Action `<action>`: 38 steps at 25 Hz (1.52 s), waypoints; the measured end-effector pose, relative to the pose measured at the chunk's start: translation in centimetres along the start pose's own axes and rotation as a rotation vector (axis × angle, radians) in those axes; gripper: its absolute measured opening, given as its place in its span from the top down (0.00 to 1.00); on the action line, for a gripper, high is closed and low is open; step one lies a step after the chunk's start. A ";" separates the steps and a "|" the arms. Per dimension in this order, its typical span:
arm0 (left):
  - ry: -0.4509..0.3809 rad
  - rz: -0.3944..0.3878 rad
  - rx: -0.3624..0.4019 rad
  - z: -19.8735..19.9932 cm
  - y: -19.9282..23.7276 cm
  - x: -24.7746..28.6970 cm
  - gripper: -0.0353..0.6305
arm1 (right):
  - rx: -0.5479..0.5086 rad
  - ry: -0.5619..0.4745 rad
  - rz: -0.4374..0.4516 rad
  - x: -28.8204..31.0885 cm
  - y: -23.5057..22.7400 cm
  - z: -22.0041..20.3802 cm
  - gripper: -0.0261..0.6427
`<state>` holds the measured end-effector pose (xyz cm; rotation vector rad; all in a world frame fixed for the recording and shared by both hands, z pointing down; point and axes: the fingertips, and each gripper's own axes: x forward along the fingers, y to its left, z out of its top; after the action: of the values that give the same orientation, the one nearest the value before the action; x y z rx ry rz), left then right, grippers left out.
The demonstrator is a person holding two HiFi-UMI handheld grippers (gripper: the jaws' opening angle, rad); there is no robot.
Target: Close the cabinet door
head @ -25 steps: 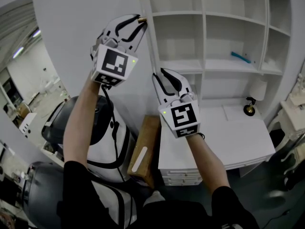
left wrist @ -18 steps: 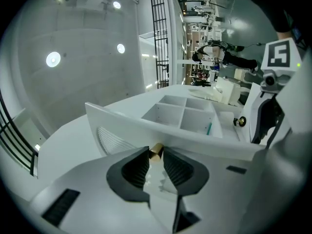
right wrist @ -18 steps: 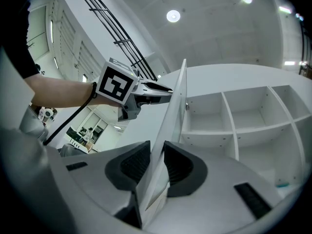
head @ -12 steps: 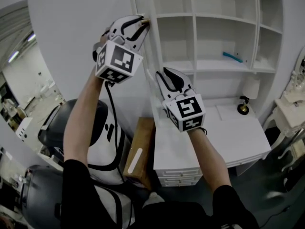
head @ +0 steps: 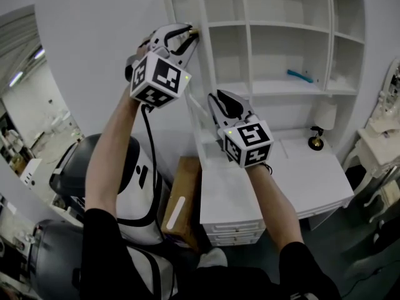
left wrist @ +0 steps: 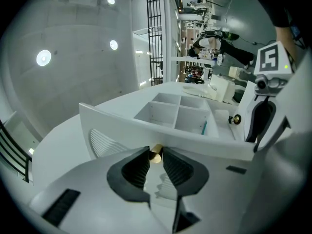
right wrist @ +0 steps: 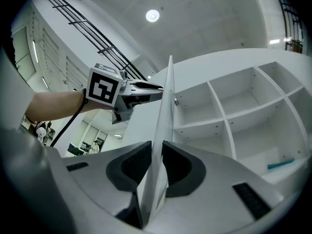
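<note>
The cabinet door [right wrist: 165, 96] stands open, left of the white shelves [head: 275, 42]. The left gripper [head: 186, 35] pinches its little gold knob [left wrist: 155, 153]. The right gripper [right wrist: 157, 150] has just been closing and now squeezes the door's thin edge. The door looks stiff and light, so hold it there.

Left gripper [left wrist: 156, 151] clamped; right gripper [right wrist: 157, 145] just closing on door edge [right wrist: 166, 106]

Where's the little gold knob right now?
In the left gripper view, low and central, the gold knob is pinched between the left gripper's jaws. It sticks out from the edge of the white cabinet door.
</note>
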<state>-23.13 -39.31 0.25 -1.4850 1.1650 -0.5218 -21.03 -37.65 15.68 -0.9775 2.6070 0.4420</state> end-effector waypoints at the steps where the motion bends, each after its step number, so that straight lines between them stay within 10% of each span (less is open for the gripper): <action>1: 0.004 -0.004 0.002 0.0 0.0 0.0 0.80 | 0.001 0.000 -0.002 0.0 -0.1 0.0 0.83; 38: -0.044 0.052 -0.002 3.6 -4.5 12.9 0.81 | 0.163 -0.050 0.080 0.4 -15.4 -3.4 0.83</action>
<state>-13.13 -49.27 -0.13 -1.4571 1.1669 -0.4504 -11.54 -50.27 15.88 -0.8011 2.5965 0.2637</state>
